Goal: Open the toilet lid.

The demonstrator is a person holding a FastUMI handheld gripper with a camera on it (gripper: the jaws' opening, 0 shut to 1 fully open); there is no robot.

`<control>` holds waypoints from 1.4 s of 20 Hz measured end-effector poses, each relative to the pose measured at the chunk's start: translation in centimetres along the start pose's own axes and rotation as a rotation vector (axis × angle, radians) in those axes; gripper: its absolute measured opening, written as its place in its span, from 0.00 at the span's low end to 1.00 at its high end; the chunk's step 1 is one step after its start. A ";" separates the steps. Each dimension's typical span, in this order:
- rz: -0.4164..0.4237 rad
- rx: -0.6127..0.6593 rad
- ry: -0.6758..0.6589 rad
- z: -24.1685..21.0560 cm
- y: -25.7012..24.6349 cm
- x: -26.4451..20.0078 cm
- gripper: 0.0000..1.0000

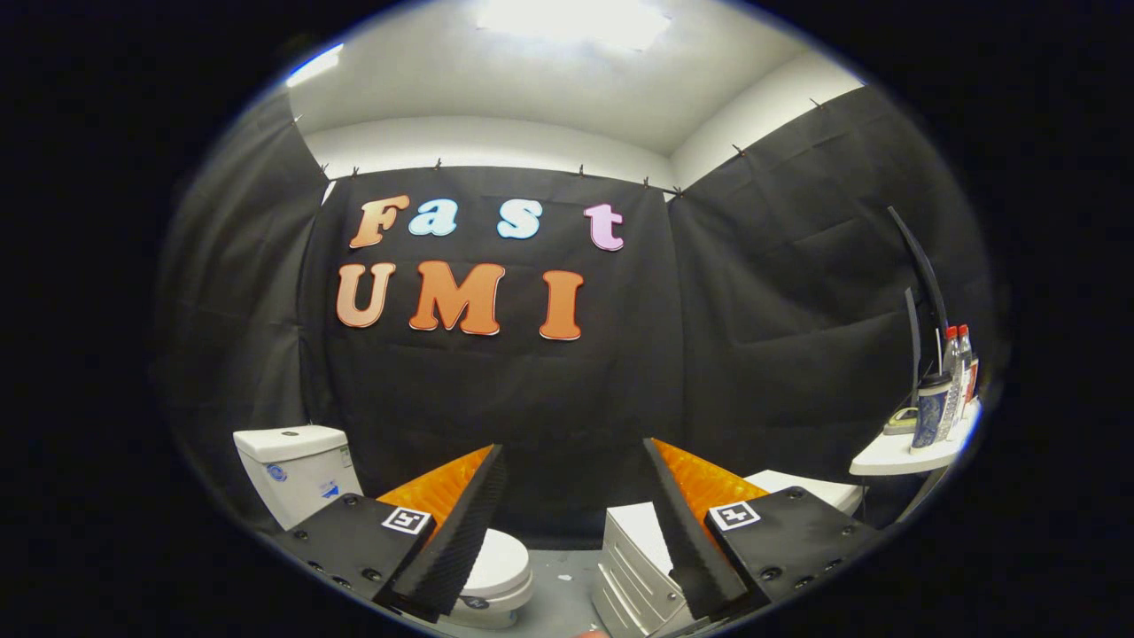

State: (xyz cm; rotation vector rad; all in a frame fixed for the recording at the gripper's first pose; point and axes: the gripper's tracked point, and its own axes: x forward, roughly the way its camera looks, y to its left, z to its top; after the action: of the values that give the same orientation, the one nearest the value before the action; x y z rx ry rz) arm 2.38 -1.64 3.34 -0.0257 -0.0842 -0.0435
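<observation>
Gripper [576,532] is held with fingers spread wide; nothing is gripped, only open air and the black cloth wall [549,399] are seen between them.

Surroundings:
- White drawer unit [633,554] is seen at lower centre-right, just ahead of the right finger and partly covered by it. Stacked drawer fronts are visible on its near face.
- A flat white top [811,487] is seen behind the right finger, beyond the drawer unit; what it belongs to cannot be told.
- White shelf [904,454] is seen at the right edge of the frame. A dark patterned cup [932,409] and red-capped bottles [959,372] are standing on it, with thin dark curved stems rising above them.
- Grey floor [563,585] is visible between the toilet and the drawer unit.
- White ceiling with a bright light [576,22] is seen at upper centre.

Toilet [354,496] is located at lower left. Its white tank [297,470] is standing against the cloth wall, upper left of the left finger. The lid [498,563] is down, flat on the bowl, white and rounded, glossy. It is partly hidden behind the left finger; only its right part is seen, just right of that fingertip. The lid is not touched by either finger. The path from the fingers to the lid is not blocked by the drawer unit, which is set apart to the right across the strip of floor.
</observation>
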 end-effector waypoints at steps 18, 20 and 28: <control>0.152 -0.027 -0.115 4.1 9.5 14.4 0.98; 0.197 0.057 -0.033 -0.1 11.5 13.9 0.98; 0.357 0.481 0.266 -16.4 15.1 9.4 0.98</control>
State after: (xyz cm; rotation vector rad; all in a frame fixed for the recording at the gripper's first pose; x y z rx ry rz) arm 13.81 12.63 -12.57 0.4446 0.1785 0.3304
